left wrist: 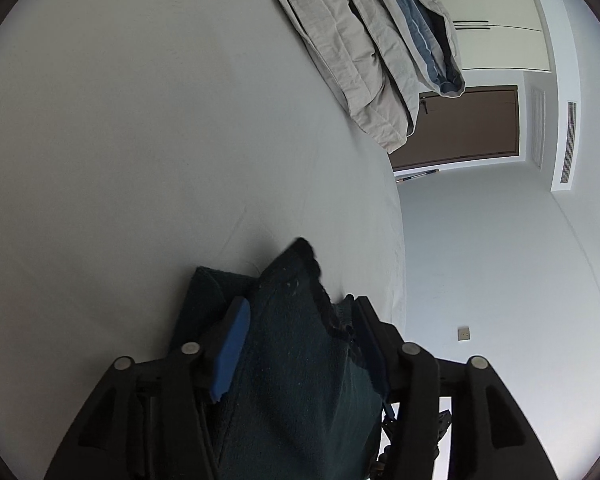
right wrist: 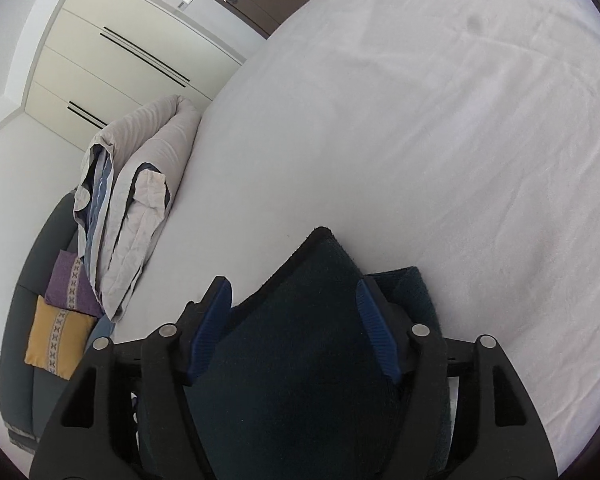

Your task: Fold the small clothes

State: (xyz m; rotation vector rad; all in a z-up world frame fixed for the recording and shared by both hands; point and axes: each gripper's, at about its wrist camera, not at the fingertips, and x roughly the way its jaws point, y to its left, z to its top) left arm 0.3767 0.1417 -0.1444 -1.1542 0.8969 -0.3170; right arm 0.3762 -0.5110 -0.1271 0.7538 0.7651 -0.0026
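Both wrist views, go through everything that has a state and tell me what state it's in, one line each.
Left gripper: shut on dark cloth.
Right gripper: shut on dark cloth.
Dark cloth: bunched between the fingers, a lower layer beneath it.
Duvet: folded, at the bed's edge.
Bedsheet: spread flat, lightly creased.
Door: closed.
Wardrobe: closed.

1 dark teal terry-cloth garment (right wrist: 300,320); 2 black grippers with blue pads: left (left wrist: 296,320), right (right wrist: 296,304); 1 rolled beige quilt (right wrist: 140,200); 2 cushions: purple (right wrist: 70,284), yellow (right wrist: 56,336).
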